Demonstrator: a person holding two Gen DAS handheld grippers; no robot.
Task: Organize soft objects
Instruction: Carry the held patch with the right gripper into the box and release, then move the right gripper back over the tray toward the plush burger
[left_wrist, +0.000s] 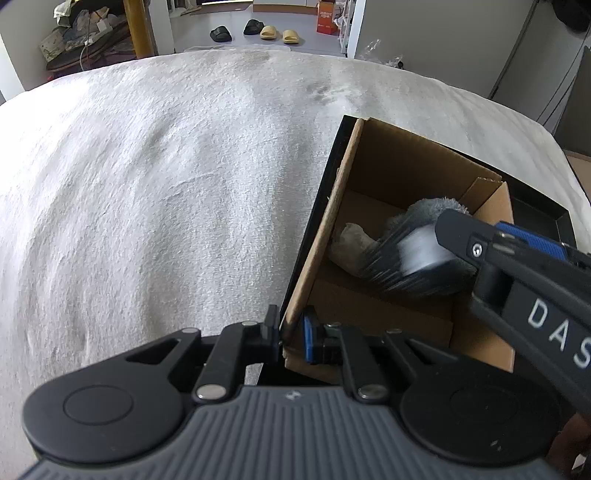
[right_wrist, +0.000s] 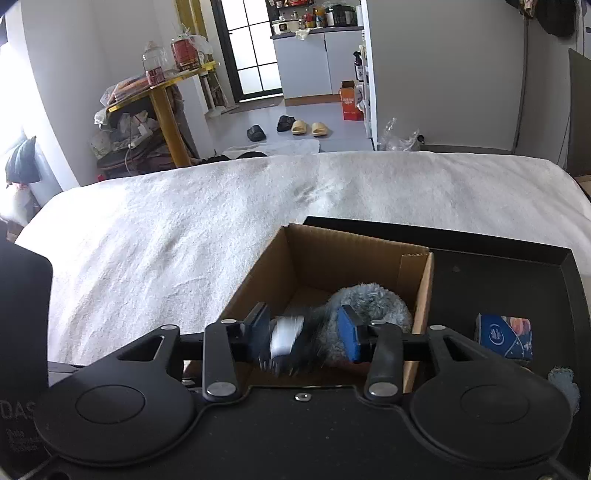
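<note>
An open cardboard box (left_wrist: 388, 173) (right_wrist: 332, 251) stands in a black tray (right_wrist: 498, 254) on a bed. My left gripper (left_wrist: 291, 332) is shut on the box's near wall at its corner. My right gripper (right_wrist: 304, 328) (left_wrist: 458, 262) hovers over the box, open, its blue pads (right_wrist: 349, 332) wide apart. A motion-blurred black-and-white soft item (right_wrist: 288, 339) (left_wrist: 410, 258) sits between the jaws, touching neither pad. A grey fluffy item (right_wrist: 369, 302) (left_wrist: 436, 206) and a beige cloth piece (left_wrist: 351, 240) lie inside the box.
A white fleecy blanket (left_wrist: 166, 184) (right_wrist: 166, 221) covers the bed. A small blue carton (right_wrist: 504, 336) and a pale blue fluffy piece (right_wrist: 563, 380) lie in the tray right of the box. Slippers (right_wrist: 295, 127) and a cluttered yellow table (right_wrist: 162, 96) stand beyond the bed.
</note>
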